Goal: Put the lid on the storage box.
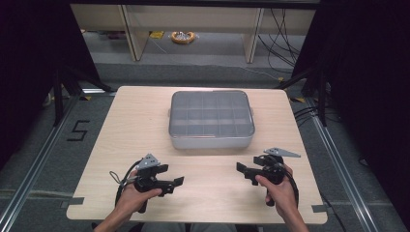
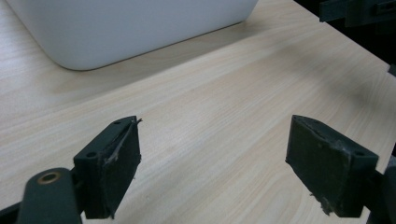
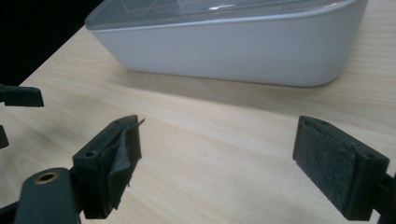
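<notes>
Grey and lidded, the compartment box (image 1: 211,119) sits untouched ahead of both the left gripper (image 1: 178,182) and right gripper (image 1: 240,168), jaws wide and empty, so the work looks barely begun.

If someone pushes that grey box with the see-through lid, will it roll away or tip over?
Probably neither. The grey box is low, wide and flat-bottomed on the table, so it should slide rather than tip or roll. Its smooth plastic walls look stiff but maybe slippery. The clear lid shows dividers, so it's likely light.
</notes>
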A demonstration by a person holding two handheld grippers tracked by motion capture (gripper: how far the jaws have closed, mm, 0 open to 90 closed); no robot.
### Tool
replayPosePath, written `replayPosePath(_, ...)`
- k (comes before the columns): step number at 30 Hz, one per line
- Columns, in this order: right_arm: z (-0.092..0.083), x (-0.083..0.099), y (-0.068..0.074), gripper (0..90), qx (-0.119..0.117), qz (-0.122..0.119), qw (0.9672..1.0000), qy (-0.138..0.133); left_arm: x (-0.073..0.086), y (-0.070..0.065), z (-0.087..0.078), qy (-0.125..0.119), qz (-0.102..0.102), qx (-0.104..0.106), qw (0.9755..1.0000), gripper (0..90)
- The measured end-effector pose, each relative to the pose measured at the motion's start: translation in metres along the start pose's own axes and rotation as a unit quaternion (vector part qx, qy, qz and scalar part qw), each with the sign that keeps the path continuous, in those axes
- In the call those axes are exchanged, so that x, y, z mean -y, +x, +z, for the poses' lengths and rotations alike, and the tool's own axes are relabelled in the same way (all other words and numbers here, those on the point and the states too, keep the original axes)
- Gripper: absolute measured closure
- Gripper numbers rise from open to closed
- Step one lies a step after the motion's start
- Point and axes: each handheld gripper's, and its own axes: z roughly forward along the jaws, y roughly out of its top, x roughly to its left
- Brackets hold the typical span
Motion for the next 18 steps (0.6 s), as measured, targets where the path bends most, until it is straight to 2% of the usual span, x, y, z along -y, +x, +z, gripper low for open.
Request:
replayPosePath(1, 0.001, 0.003, 0.001, 16.3, -0.005, 0.000, 0.9999, -0.011, 0.001, 0.000, 0.000, -0.001, 0.002, 0.000, 1.0000, 17.2)
replayPosePath(4, 0.000, 0.008, 0.003, 16.3, -0.007, -0.007, 0.9999, -0.011, 0.006, -0.003, -0.002, 0.006, 0.008, -0.004, 0.9999, 17.2)
replayPosePath(7, -0.001, 0.013, 0.006, 16.3, -0.012, -0.013, 0.9998, 0.001, 0.012, -0.006, -0.003, 0.005, 0.010, 0.000, 0.9999, 17.2)
replayPosePath(8, -0.001, 0.016, 0.007, 16.3, -0.014, -0.013, 0.9998, 0.001, 0.014, -0.007, -0.004, 0.012, 0.019, -0.002, 0.9997, 17.2)
replayPosePath(9, -0.002, 0.017, 0.008, 16.3, -0.012, -0.014, 0.9998, 0.010, 0.015, -0.008, -0.003, 0.006, 0.017, 0.000, 0.9998, 17.2)
replayPosePath(10, -0.003, 0.019, 0.012, 16.3, -0.012, 0.001, 0.9998, 0.013, 0.017, -0.009, -0.004, 0.010, 0.021, -0.001, 0.9997, 17.2)
replayPosePath(11, -0.002, 0.020, 0.009, 16.3, -0.021, -0.015, 0.9996, 0.009, 0.018, -0.010, -0.005, 0.012, 0.023, -0.005, 0.9996, 17.2)
replayPosePath(12, -0.003, 0.022, 0.010, 16.3, -0.022, -0.018, 0.9996, 0.008, 0.020, -0.010, -0.005, 0.013, 0.027, -0.003, 0.9995, 17.2)
replayPosePath(14, -0.003, 0.025, 0.011, 16.4, -0.019, -0.023, 0.9995, 0.011, 0.023, -0.012, -0.004, 0.016, 0.023, -0.001, 0.9996, 17.2)
replayPosePath(17, -0.004, 0.030, 0.014, 16.4, -0.023, -0.027, 0.9993, 0.015, 0.028, -0.014, -0.004, 0.021, 0.030, -0.002, 0.9993, 17.2)
replayPosePath(18, -0.006, 0.030, 0.015, 16.3, -0.017, -0.028, 0.9992, 0.022, 0.029, -0.015, -0.003, 0.019, 0.029, -0.002, 0.9994, 17.2)
